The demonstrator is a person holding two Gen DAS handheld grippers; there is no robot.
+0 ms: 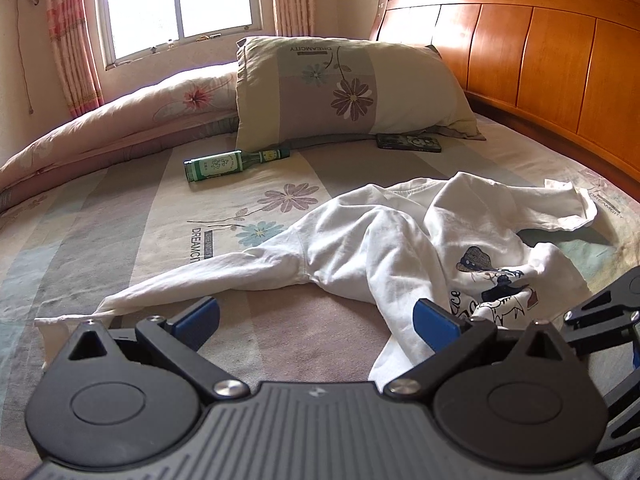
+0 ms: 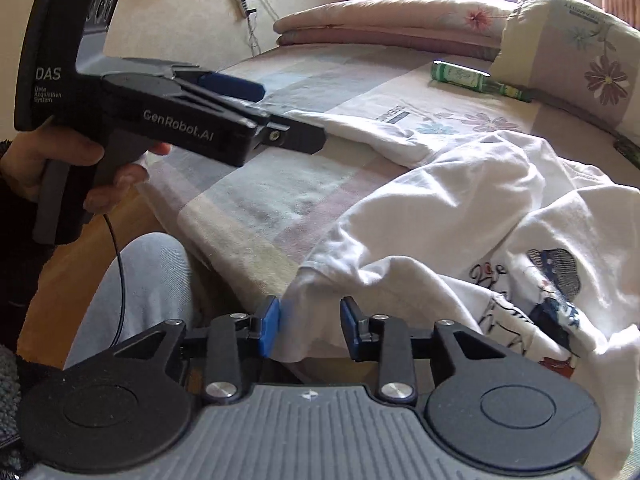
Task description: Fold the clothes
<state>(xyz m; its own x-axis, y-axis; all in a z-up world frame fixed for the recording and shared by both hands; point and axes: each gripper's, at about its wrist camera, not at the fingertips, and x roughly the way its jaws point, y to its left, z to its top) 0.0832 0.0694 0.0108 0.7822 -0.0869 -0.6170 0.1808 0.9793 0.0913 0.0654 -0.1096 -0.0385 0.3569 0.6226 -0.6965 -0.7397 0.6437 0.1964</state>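
Your right gripper (image 2: 308, 326), jaws spread, straddles the white shirt's (image 2: 460, 208) hem at lower centre; your left gripper (image 1: 316, 318) gapes beside it.

One white shirt (image 1: 360, 248) is being seen, lying crumpled on one bed (image 1: 120, 232). Two grippers are being counted: the left gripper (image 1: 316, 320) and the right gripper (image 2: 308, 320), each showing two blue pads. One green bottle (image 1: 232, 162) is being shown, beside one pillow (image 1: 344, 88). One dark flat box (image 1: 408, 143), one folded quilt (image 1: 120, 120), one headboard (image 1: 540, 48) and one window (image 1: 176, 4) are being counted.
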